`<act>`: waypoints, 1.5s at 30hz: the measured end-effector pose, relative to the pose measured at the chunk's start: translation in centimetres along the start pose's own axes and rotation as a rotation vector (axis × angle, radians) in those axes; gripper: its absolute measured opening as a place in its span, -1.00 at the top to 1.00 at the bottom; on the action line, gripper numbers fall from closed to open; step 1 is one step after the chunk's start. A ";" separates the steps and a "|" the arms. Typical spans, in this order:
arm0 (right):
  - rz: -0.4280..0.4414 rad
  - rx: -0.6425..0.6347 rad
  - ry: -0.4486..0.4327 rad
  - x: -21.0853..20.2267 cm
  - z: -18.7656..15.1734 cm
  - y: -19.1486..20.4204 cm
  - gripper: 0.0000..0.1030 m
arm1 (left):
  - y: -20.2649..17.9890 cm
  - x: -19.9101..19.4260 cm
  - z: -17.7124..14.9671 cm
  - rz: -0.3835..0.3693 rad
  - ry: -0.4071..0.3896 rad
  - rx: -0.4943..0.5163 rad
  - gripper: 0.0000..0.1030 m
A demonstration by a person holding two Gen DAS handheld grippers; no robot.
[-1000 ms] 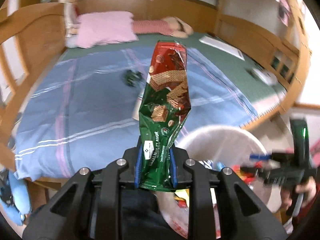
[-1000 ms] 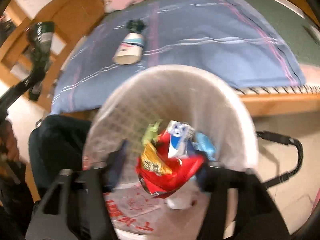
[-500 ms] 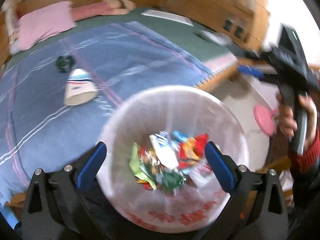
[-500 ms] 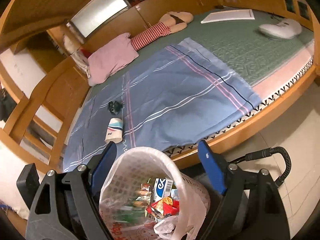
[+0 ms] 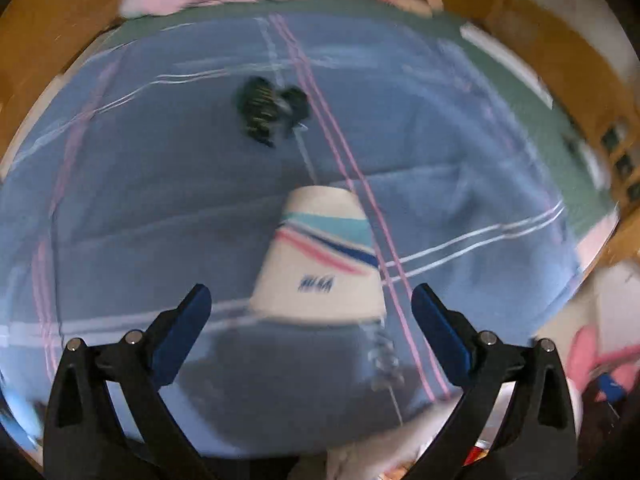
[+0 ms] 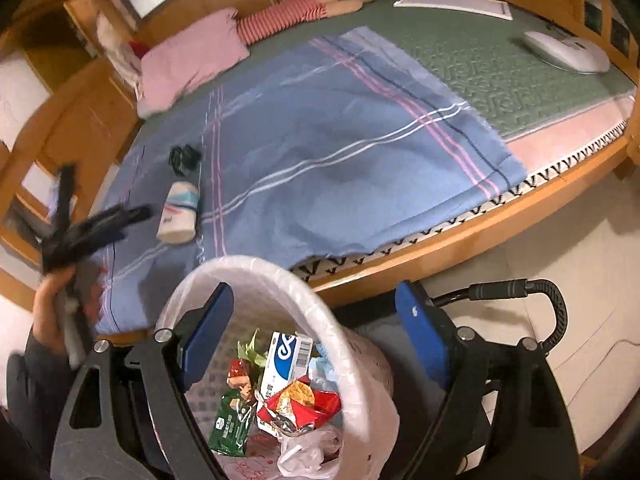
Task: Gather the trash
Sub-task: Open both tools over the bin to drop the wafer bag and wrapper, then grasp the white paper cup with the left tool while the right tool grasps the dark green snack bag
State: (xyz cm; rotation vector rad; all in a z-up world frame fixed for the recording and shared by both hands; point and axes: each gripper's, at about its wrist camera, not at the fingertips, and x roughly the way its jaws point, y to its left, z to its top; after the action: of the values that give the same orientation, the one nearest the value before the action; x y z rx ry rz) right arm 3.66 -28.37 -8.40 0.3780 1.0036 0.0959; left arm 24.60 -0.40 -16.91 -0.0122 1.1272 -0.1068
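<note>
The bed, framed in wood, fills most of both views, and a blue plaid blanket is spread over its near half. A pink pillow lies at the head end, with a striped plush toy beside it.

On the floor against the bed edge stands a white mesh trash bin lined with a thin plastic bag. Inside it lie a green wafer wrapper, a red snack bag, a white and blue carton, and some crumpled clear plastic at the bottom.

The right hand-held gripper hovers just above the bin's mouth, released, its blue pads wide apart with nothing between them.

The left hand-held gripper is also released and empty, its fingers spread to either side of a white paper cup. The cup lies on its side on the blanket, just ahead of the fingertips and not touching them, its rim toward the gripper and its base pointing away; it bears teal, pink and blue stripes. The left view is motion-blurred.

Farther up the blanket, well beyond the cup, sits a small dark crumpled object, too blurred to identify.
</note>
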 end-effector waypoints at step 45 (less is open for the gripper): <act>-0.048 -0.227 0.107 32.2 18.6 27.2 -0.59 | 17.3 -9.8 -2.3 0.124 -0.256 -0.307 -0.41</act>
State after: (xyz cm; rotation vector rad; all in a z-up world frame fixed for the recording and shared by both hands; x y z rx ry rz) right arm 39.12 0.10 -15.79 0.1425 1.0941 0.1858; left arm 19.69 17.81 -10.17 -0.2236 0.8771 0.1756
